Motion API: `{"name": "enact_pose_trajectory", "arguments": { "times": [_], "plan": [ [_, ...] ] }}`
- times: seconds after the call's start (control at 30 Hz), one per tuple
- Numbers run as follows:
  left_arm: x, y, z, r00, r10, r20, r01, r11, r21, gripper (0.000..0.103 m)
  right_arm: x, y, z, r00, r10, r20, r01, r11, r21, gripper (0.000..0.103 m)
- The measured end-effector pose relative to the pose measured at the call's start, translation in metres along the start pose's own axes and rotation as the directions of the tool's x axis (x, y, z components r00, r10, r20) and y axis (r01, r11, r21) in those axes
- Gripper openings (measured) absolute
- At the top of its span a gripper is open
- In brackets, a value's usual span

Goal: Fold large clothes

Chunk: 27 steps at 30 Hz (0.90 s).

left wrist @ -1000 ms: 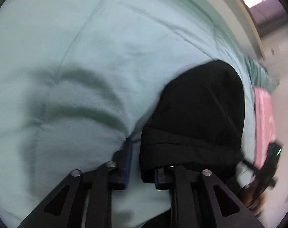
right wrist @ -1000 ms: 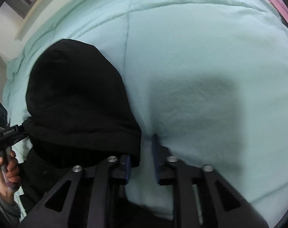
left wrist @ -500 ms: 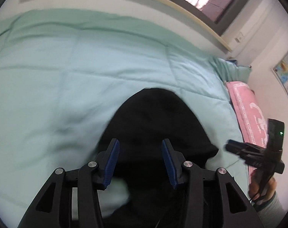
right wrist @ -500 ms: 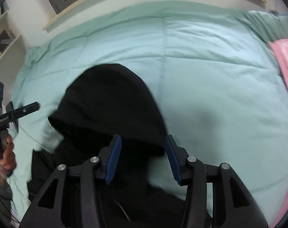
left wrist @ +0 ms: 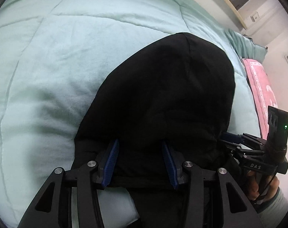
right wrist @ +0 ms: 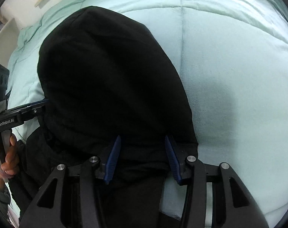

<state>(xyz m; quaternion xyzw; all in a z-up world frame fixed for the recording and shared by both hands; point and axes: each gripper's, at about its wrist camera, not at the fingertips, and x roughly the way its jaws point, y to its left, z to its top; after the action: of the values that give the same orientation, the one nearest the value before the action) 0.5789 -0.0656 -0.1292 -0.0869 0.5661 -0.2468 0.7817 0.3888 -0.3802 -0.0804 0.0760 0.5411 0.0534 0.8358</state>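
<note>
Black hooded garment, hood uppermost, spread flat on the pale green quilt of a bed, the rest of the cloth running down out of view beneath both cameras. Left tongs poised over the lower edge of the hood, jaws just opened within the last second and now parted partway, blue pads on either side of dark cloth but not pinching it, nothing held. Right tongs likewise over the hood's lower hem on the other side, jaws just opened too, partway apart, pads clear of the cloth, nothing gripped. Seen from the left wrist: right tongs at the hood's far edge, tips close to the fabric, a hand round the handle. Seen from the right wrist: left tongs at the opposite edge, fingers wrapped on the grip. Pink blanket beyond the hood, along the quilt's edge, beside a green pillow. Pale wall and window ledge behind.
</note>
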Motion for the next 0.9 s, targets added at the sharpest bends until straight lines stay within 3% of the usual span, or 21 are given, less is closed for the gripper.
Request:
{"name": "enact_pose_trajectory", "arguments": {
  "times": [0.2,0.3,0.4,0.47,0.57,0.63,0.7,0.73,0.8,0.9],
  "plan": [
    [-0.039,-0.012,0.010,1.000,-0.018,0.021,0.016,0.997,0.072,0.049,-0.049,-0.002,0.006,0.997,0.062,0.039,-0.063,0.998,0.007,0.052],
    [-0.068,-0.018,0.031,0.996,-0.040,0.081,0.032,0.994,0.102,0.070,-0.079,-0.009,0.023,0.993,0.076,0.086,-0.074,0.997,-0.027,0.056],
    [-0.078,-0.015,0.062,0.988,-0.090,0.124,0.079,0.993,0.090,0.074,-0.087,-0.014,0.051,0.993,0.065,0.095,-0.059,0.996,-0.064,0.062],
    [-0.071,-0.013,0.089,0.988,-0.098,0.121,0.089,0.993,0.078,0.076,-0.084,-0.016,0.067,0.994,0.061,0.093,-0.053,0.995,-0.085,0.066],
    [-0.049,0.002,0.117,0.992,-0.099,0.079,0.096,0.994,0.047,0.077,-0.061,-0.022,0.090,0.992,0.119,0.046,-0.114,0.989,-0.089,0.067],
    [-0.024,0.008,0.134,0.985,-0.168,0.028,0.168,0.986,0.012,0.077,-0.036,-0.024,0.105,0.980,0.198,-0.014,-0.198,0.979,-0.040,0.067],
    [-0.010,0.016,0.138,0.977,-0.213,-0.006,0.213,0.977,-0.018,0.076,-0.019,-0.025,0.114,0.975,0.223,-0.025,-0.223,0.975,0.002,0.068],
    [0.004,0.019,0.142,0.964,-0.262,-0.049,0.261,0.965,-0.032,0.077,-0.011,-0.023,0.114,0.975,0.222,-0.027,-0.222,0.975,0.009,0.067],
    [0.024,0.020,0.138,0.954,-0.282,-0.107,0.277,0.959,-0.056,0.076,-0.002,-0.026,0.118,0.972,0.234,-0.034,-0.234,0.972,0.013,0.068],
    [0.038,0.020,0.130,0.965,-0.238,-0.108,0.234,0.971,-0.047,0.076,0.015,-0.023,0.122,0.961,0.269,-0.064,-0.267,0.963,0.032,0.067]
  ]
}}
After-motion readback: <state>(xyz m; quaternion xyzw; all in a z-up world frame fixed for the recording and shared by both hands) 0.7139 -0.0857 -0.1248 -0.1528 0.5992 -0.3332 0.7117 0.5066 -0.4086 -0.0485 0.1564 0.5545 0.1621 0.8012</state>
